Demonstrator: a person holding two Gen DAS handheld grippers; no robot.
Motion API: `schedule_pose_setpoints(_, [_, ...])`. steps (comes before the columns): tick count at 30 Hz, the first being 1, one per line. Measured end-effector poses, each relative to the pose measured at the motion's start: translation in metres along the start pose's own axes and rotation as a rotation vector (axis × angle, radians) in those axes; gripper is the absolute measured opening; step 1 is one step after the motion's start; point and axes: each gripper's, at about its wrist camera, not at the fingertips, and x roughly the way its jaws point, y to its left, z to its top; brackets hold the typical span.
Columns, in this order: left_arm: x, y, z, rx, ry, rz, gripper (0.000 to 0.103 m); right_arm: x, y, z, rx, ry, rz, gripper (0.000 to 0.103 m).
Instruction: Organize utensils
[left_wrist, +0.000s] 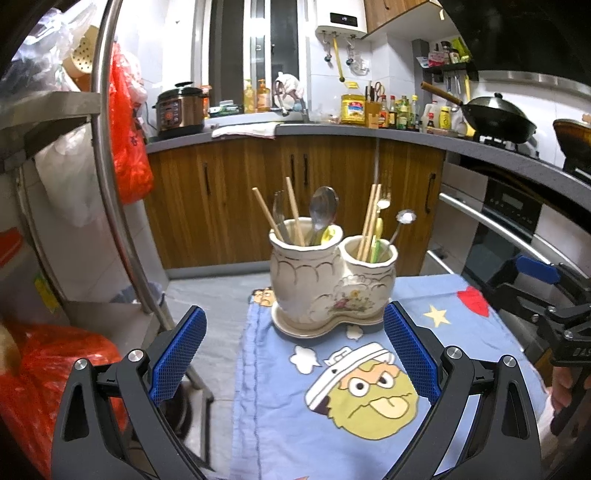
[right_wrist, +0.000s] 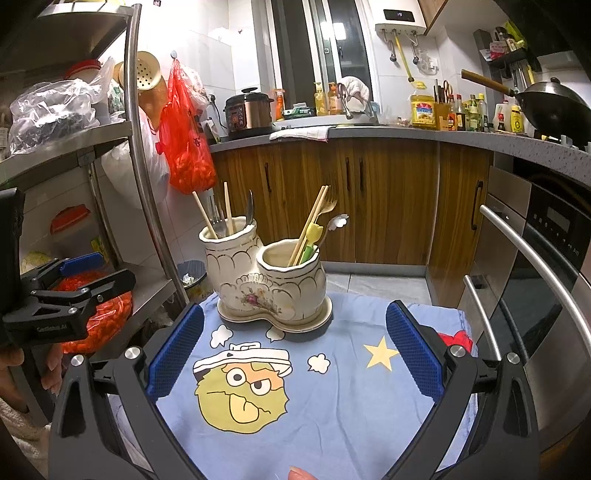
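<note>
A cream ceramic double-cup utensil holder stands on its saucer at the far end of a blue cartoon cloth. Its taller left cup holds chopsticks, a fork and a steel spoon. The shorter right cup holds chopsticks, a green-yellow utensil, a fork and a small spoon. My left gripper is open, short of the holder, with nothing between its fingers. My right gripper is open too, equally empty.
A steel rack with bags stands on the left, a red bag hanging from it. Wooden cabinets and a crowded counter run behind. An oven with bar handles is on the right. A bin sits on the floor.
</note>
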Motion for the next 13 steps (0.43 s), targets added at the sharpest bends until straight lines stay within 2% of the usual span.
schedule_pose_setpoints(4, [0.0051,0.0032,-0.0017,-0.008,0.012,-0.020,0.096,-0.0024,-0.0002,-0.0041,0.003,0.004,0.001,0.097])
schedule_pose_setpoints(13, [0.0070,0.0013,-0.0006,-0.019,0.014,-0.008,0.097,0.0006,-0.0017,-0.0055,0.005,0.018,0.004,0.097])
